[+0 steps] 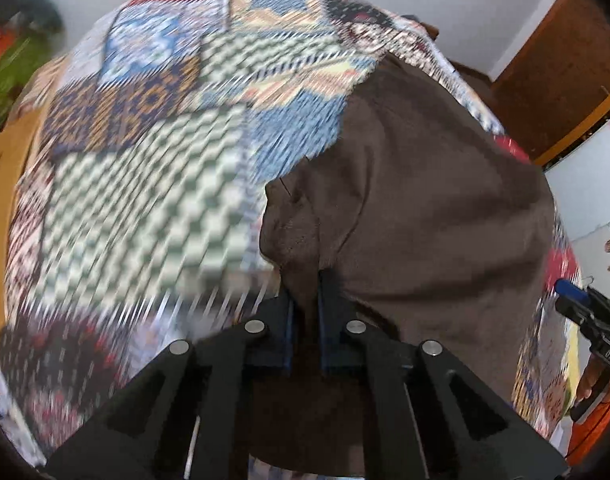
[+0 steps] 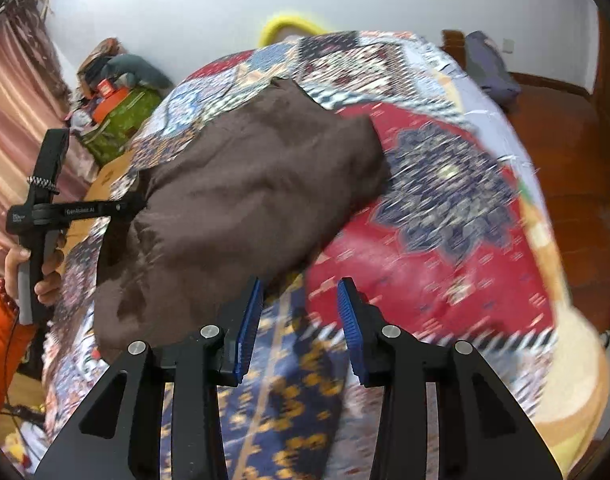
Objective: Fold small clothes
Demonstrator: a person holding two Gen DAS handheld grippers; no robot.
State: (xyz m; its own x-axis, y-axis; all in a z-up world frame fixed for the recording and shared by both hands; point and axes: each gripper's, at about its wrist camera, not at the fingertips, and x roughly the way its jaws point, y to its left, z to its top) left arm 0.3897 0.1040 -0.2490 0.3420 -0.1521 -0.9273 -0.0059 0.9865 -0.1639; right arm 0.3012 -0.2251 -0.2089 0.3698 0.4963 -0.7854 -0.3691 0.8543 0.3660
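Brown cloth (image 1: 417, 208) is the thing nearest to my left gripper (image 1: 305, 300): its two fingers are pressed together on a bunched edge of the fabric, and the cloth hangs over them and hides part of the blue pads. From my right wrist view I see the same brown cloth (image 2: 245, 200) lying in a rumpled heap on the patchwork bedcover (image 2: 445, 220), a little to the left of my right gripper (image 2: 299, 320). My right gripper has its fingers apart, with nothing between the blue pads (image 2: 351, 328), and it hangs just above the bedcover, close to the near edge of the cloth. On the left side of that view my left gripper (image 2: 133, 208) reaches into the cloth from the side. Farther back, beyond the bed, a yellow ring (image 2: 289, 24) shows against the white wall (image 2: 185, 8). The bedcover looks blurred in both views.
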